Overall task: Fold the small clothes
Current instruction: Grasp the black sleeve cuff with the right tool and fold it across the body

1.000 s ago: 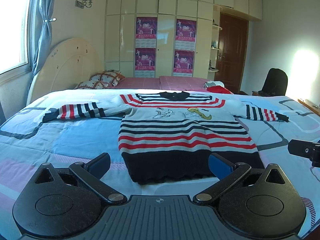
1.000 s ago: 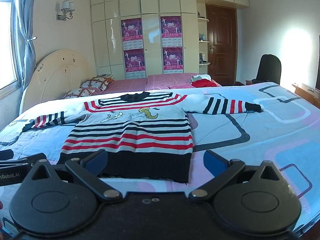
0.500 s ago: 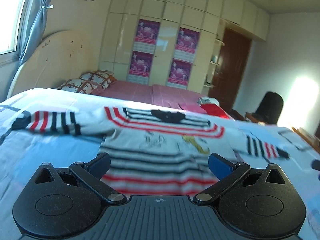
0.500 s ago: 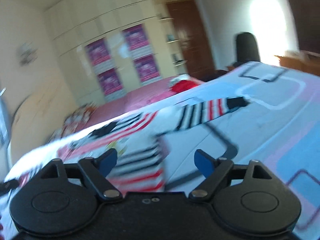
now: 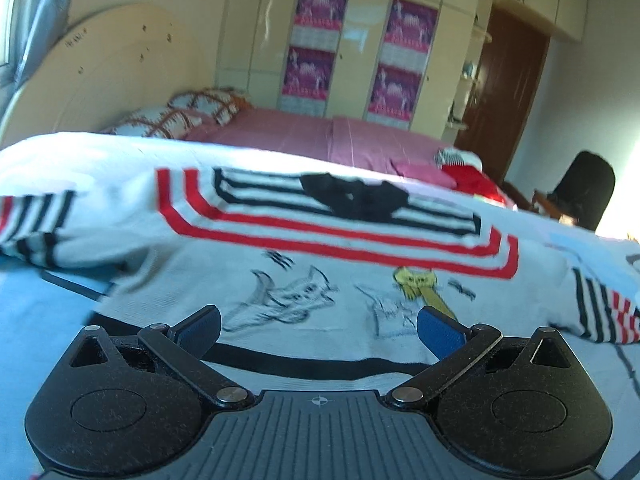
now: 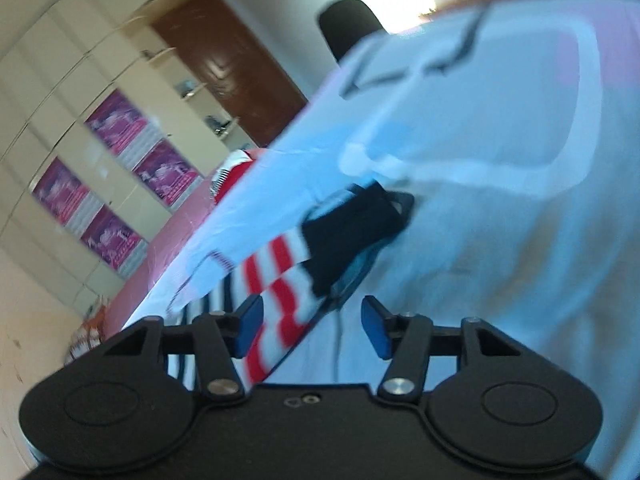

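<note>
Partly blurred: sweater sleeve [image 6: 280,276] between closing right tongs [image 6: 312,330], ungripped.

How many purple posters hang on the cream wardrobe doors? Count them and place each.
4, in two columns: upper left, lower left, upper right, lower right. None looks hidden.

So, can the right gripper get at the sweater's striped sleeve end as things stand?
Probably yes: the right gripper has been closing, its jaws still apart, the sleeve with its black cuff lies just ahead on the bedspread, nothing between.
</note>
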